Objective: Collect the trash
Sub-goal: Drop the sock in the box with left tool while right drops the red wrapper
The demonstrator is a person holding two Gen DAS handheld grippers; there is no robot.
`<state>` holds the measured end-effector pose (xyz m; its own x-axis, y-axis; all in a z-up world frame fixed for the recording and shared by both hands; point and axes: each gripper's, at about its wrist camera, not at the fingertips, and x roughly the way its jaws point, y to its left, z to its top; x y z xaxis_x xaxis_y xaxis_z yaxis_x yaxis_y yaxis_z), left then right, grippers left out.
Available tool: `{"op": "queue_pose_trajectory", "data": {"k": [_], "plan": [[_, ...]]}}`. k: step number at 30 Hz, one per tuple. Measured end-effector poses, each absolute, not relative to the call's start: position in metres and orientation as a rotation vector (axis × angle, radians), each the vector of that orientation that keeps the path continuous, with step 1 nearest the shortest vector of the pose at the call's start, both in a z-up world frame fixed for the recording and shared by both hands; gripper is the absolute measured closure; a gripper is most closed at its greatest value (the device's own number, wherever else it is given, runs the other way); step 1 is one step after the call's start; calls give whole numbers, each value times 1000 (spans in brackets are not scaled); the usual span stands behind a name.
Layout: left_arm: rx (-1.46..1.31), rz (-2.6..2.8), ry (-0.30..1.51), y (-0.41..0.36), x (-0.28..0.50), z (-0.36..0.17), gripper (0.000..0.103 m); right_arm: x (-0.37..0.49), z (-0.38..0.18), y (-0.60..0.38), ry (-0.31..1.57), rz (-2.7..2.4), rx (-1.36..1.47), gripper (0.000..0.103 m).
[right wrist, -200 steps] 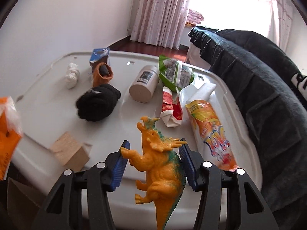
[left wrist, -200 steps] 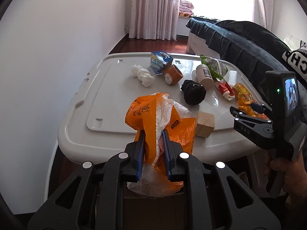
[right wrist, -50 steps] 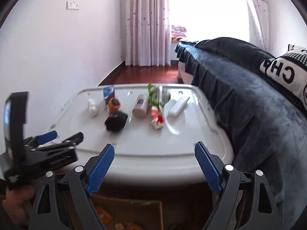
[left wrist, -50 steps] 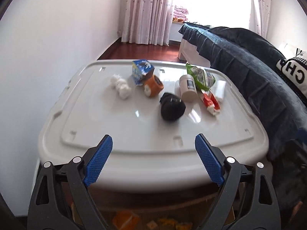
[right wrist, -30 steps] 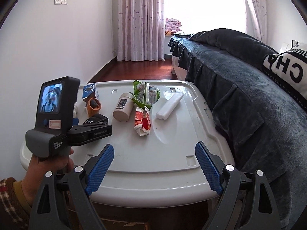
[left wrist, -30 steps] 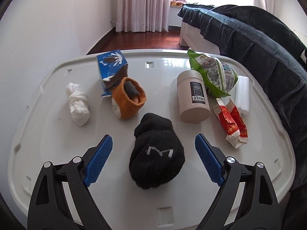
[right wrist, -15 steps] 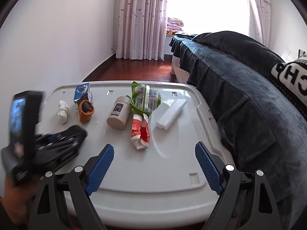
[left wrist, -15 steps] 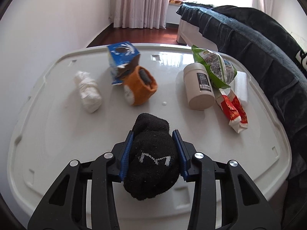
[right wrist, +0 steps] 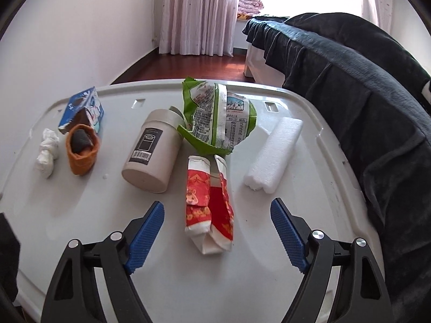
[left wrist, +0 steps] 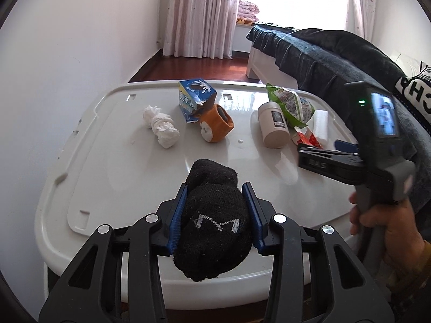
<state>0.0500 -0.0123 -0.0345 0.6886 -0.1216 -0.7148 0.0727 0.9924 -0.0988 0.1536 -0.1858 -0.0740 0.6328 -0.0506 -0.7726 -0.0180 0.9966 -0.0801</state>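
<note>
Trash litters a white lid (right wrist: 309, 140): the left gripper (left wrist: 215, 215) clamps a soft black sock bundle (left wrist: 212, 223) above the near edge. The right gripper (right wrist: 215, 231), jaws closing but untouching, straddles a light, crushable red wrapper (right wrist: 208, 204) at right, best pinched across its near end. Open lid lies alongside; a cylindrical jar (right wrist: 152, 150) stands just left.

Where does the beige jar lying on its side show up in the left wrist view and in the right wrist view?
Left wrist view: the beige jar lies right of centre on the far part of the white lid, just left of the green snack bag.
Right wrist view: the jar lies left of centre, ahead of the jaws.
Shared landmark: the green snack bag, touching the jar's far end in both.
</note>
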Motion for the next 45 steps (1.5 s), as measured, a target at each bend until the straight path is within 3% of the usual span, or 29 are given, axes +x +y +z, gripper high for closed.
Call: {"op": "queue_pose_trajectory", "data": {"k": [4, 6, 11, 18, 24, 34, 37, 39, 41, 45], "plan": [[-84, -124, 804, -11, 49, -33, 63, 167, -82, -182, 919, -30, -94, 32], [-88, -129, 803, -11, 48, -33, 63, 175, -88, -181, 962, -15, -85, 70], [-92, -138, 816, -13, 45, -37, 63, 167, -83, -178, 938, -24, -129, 75], [-91, -139, 833, -12, 17, -37, 63, 123, -55, -172, 904, 29, -108, 75], [-81, -149, 870, -2, -45, -40, 63, 27, -26, -158, 878, 117, -96, 74], [-70, -139, 1012, 15, -126, -76, 61, -121, -88, -143, 1125, 229, -94, 72], [-95, -112, 1054, 19, -130, -85, 55, -132, -113, -141, 1209, 200, -109, 64], [-95, -87, 1047, 22, -132, -79, 45, -132, -115, -147, 1221, 169, -81, 41], [-63, -54, 984, 23, -137, -68, 34, -132, -103, -154, 1172, 136, -51, 38], [-25, -40, 891, 22, -147, -53, 33, -132, -70, -156, 1057, 122, -27, 32]]}}
